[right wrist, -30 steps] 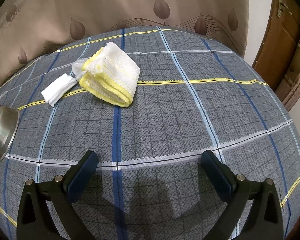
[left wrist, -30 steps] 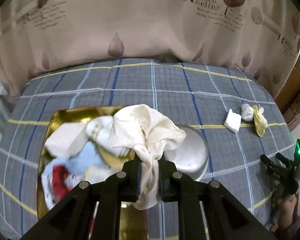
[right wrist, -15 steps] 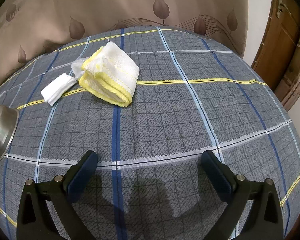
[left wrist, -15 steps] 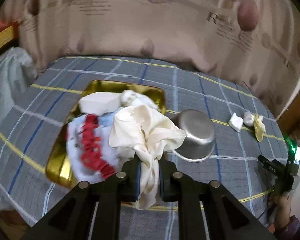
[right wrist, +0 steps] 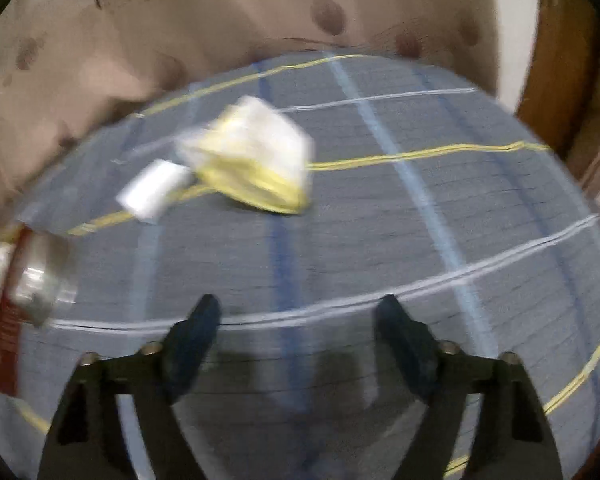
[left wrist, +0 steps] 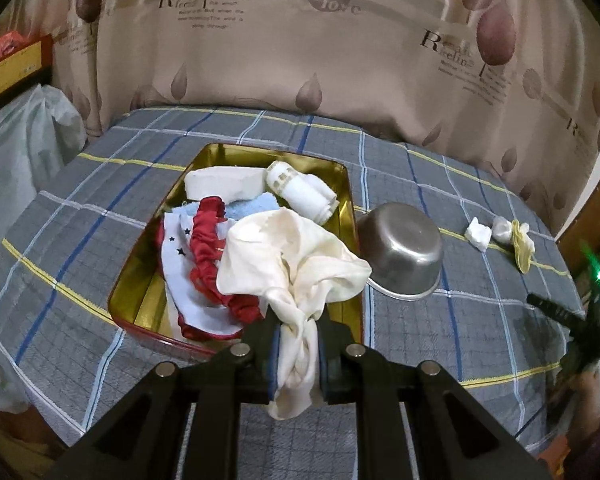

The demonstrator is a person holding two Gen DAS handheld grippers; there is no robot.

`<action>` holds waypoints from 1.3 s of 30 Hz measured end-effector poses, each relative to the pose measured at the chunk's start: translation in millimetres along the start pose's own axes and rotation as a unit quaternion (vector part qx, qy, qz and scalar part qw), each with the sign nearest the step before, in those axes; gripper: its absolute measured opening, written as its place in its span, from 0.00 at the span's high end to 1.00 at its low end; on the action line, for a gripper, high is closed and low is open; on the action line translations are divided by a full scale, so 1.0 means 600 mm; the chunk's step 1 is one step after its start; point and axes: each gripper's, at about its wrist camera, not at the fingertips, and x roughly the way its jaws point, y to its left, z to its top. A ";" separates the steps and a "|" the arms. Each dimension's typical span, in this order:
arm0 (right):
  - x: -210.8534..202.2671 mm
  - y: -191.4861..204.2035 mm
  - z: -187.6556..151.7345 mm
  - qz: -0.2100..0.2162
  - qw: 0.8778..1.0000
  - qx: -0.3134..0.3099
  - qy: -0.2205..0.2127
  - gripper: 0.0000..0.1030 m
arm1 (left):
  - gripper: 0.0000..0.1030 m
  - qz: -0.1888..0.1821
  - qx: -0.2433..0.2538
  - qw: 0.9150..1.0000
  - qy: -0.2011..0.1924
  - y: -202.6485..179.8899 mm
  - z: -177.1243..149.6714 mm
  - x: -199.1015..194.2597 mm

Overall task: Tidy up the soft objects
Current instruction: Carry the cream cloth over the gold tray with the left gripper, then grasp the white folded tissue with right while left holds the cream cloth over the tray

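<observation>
Cream cloth (left wrist: 296, 264) hangs limp over the gold tin's (left wrist: 342, 184) near right corner, clamped in your left gripper (left wrist: 298, 354); light and floppy, so hold the bunched middle. Your right gripper (right wrist: 300, 344) is closing on nothing.

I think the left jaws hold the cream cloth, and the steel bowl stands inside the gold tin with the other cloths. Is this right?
Not quite. The steel bowl is not inside the gold tin; it sits on the plaid cover beside the tin, as the left wrist view shows. The rest holds: the left gripper holds the cream cloth.
</observation>
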 end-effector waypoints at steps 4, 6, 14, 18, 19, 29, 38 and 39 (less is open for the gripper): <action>-0.005 0.062 0.047 0.074 0.996 0.007 0.050 0.26 | 0.85 -0.002 0.007 1.000 -0.004 -0.003 0.002 -0.003; 0.007 0.087 0.081 0.091 0.992 0.022 0.086 0.26 | 0.85 -0.005 0.006 1.000 -0.006 -0.001 0.004 -0.006; 0.075 0.121 0.154 0.052 0.985 0.069 0.150 0.26 | 0.85 -0.005 -0.002 1.000 -0.006 0.015 0.009 -0.008; 0.098 0.130 0.161 0.043 0.982 0.088 0.162 0.26 | 0.85 -0.003 -0.001 1.000 -0.007 0.018 0.010 -0.008; 0.099 0.134 0.161 0.042 0.982 0.087 0.160 0.26 | 0.85 -0.003 -0.001 1.000 -0.006 0.019 0.010 -0.007; 0.144 0.158 0.162 0.026 0.978 0.096 0.182 0.41 | 0.85 -0.010 -0.005 1.000 0.005 0.023 0.008 0.002; 0.143 0.160 0.160 0.060 0.981 0.083 0.166 0.90 | 0.84 -0.008 -0.013 1.000 0.010 0.028 0.008 0.003; 0.130 0.164 0.164 0.072 0.983 0.078 0.152 0.90 | 0.84 -0.008 -0.013 1.000 0.009 0.028 0.008 0.002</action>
